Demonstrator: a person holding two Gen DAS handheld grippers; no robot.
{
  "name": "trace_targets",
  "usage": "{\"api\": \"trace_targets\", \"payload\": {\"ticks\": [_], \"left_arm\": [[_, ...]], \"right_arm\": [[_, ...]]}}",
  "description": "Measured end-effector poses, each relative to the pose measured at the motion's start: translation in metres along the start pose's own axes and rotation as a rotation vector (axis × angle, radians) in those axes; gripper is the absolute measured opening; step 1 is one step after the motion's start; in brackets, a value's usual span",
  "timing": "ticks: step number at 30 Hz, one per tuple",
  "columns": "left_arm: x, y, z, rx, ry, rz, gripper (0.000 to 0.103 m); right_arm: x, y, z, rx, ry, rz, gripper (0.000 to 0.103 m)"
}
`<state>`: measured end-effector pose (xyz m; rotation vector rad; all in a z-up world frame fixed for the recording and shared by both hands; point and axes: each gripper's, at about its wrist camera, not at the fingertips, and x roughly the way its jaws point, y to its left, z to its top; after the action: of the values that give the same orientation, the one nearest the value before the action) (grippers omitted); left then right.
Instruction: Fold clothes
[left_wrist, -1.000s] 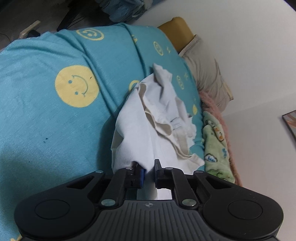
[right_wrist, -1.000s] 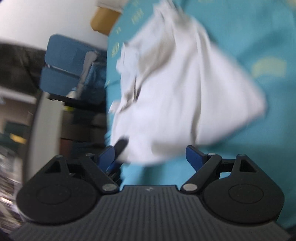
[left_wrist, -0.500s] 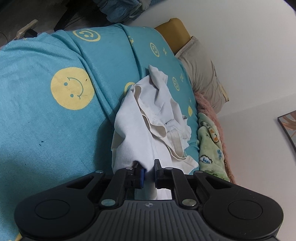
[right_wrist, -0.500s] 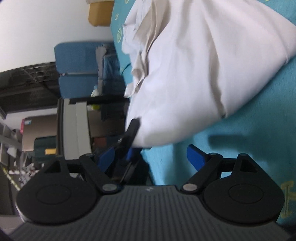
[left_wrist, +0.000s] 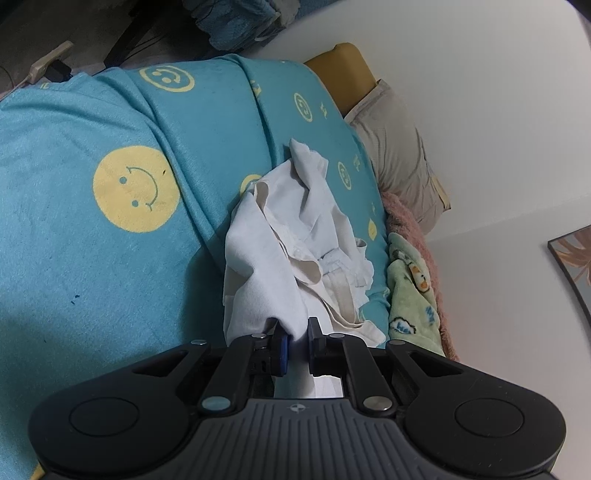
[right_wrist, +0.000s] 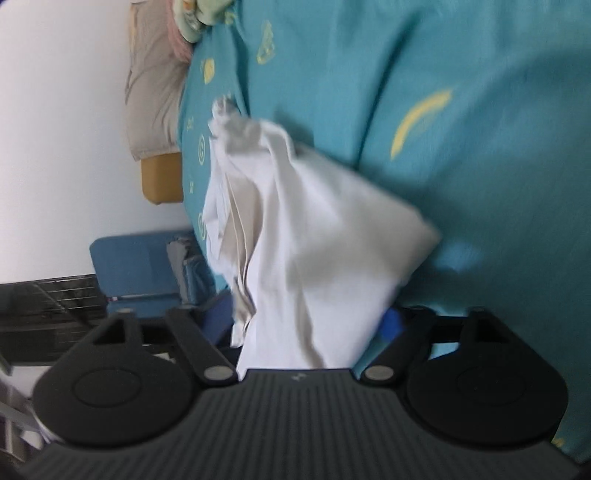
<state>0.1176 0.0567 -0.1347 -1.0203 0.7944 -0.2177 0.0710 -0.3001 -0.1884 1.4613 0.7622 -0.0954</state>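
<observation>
While our left gripper (left_wrist: 294, 341) pinches the rumpled white shirt (left_wrist: 291, 251) on the bed (left_wrist: 74, 258), our right gripper's (right_wrist: 306, 332) jaws gape around its hem; we judge spreading comes next.

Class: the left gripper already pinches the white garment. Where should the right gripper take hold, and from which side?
Grip the bulging folded corner, coming from the bedspread side; it juts clear, while the rest is crumpled.
</observation>
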Motion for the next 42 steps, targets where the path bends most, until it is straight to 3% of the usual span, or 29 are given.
{"api": "trace_targets", "payload": {"ticks": [2, 3, 4, 7, 15, 21, 29, 32, 37, 42], "left_arm": [[-0.003, -0.003, 0.0, 0.023, -0.018, -0.013, 0.009], [-0.006, -0.005, 0.001, 0.038, -0.03, -0.013, 0.009], [-0.009, -0.007, 0.001, 0.044, -0.04, -0.017, 0.009], [-0.017, -0.011, 0.0, 0.045, -0.049, -0.041, 0.008], [-0.076, -0.035, -0.016, 0.078, -0.076, -0.132, 0.006], [-0.135, -0.048, -0.043, 0.127, -0.065, -0.138, 0.006], [-0.238, -0.062, -0.085, 0.239, -0.026, -0.109, 0.006], [-0.261, -0.066, -0.098, 0.278, -0.016, -0.089, 0.006], [-0.252, -0.075, -0.093, 0.26, 0.0, -0.057, 0.007], [-0.196, -0.093, -0.059, 0.259, 0.007, 0.041, 0.007]], "right_arm": [[-0.002, 0.006, 0.001, -0.056, -0.022, -0.06, 0.046], [-0.003, 0.007, 0.001, -0.077, -0.031, -0.086, 0.026], [-0.005, 0.007, 0.002, -0.087, -0.04, -0.099, 0.018], [-0.015, 0.015, 0.002, -0.138, -0.079, -0.063, 0.014], [-0.076, 0.055, -0.017, -0.323, -0.167, 0.052, 0.009], [-0.124, 0.071, -0.047, -0.444, -0.195, 0.03, 0.009], [-0.216, 0.048, -0.106, -0.541, -0.213, 0.055, 0.009], [-0.237, 0.037, -0.12, -0.538, -0.209, 0.066, 0.009], [-0.235, 0.048, -0.111, -0.528, -0.196, 0.046, 0.01], [-0.192, 0.073, -0.079, -0.515, -0.161, -0.007, 0.01]]}}
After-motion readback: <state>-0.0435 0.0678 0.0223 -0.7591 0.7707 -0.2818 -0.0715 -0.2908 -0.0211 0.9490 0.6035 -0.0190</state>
